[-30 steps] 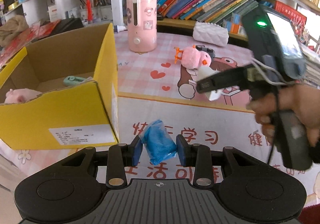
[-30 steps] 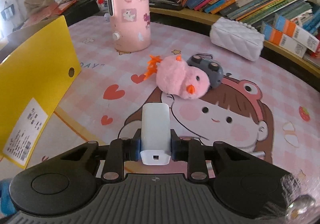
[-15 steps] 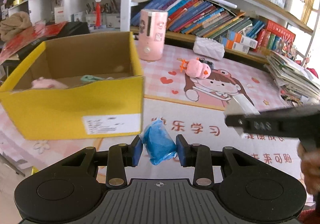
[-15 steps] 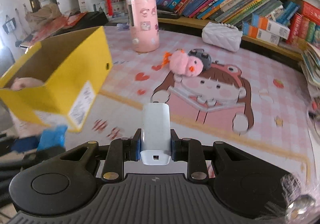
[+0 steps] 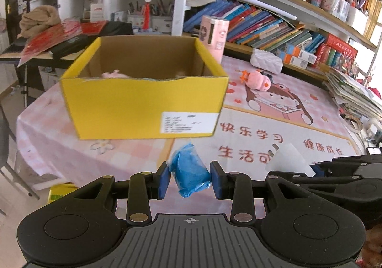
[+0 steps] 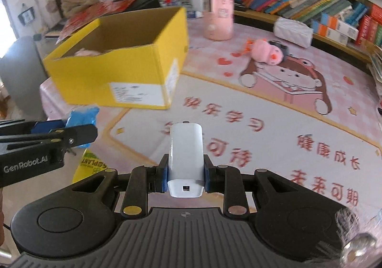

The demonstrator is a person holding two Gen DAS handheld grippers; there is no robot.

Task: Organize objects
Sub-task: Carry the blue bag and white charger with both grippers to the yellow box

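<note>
My left gripper (image 5: 190,178) is shut on a crumpled blue packet (image 5: 189,173), held above the table's near edge in front of the yellow cardboard box (image 5: 143,103). My right gripper (image 6: 185,176) is shut on a white charger (image 6: 186,160) and hovers beside the left one; the charger also shows in the left wrist view (image 5: 287,160). The box (image 6: 124,72) is open and holds a pink plush toy (image 5: 112,74). The blue packet also shows in the right wrist view (image 6: 82,116).
A pink plush chick (image 6: 266,49) lies on the pink table mat (image 6: 274,110) near a tall pink container (image 6: 218,12) and a white pouch (image 6: 292,31). Bookshelves (image 5: 274,24) run along the back. A stack of papers (image 5: 353,93) sits at the right edge.
Both grippers have pulled back and up from the table with their objects still held. The yellow box now sits farther ahead and more centred in the left wrist view.
</note>
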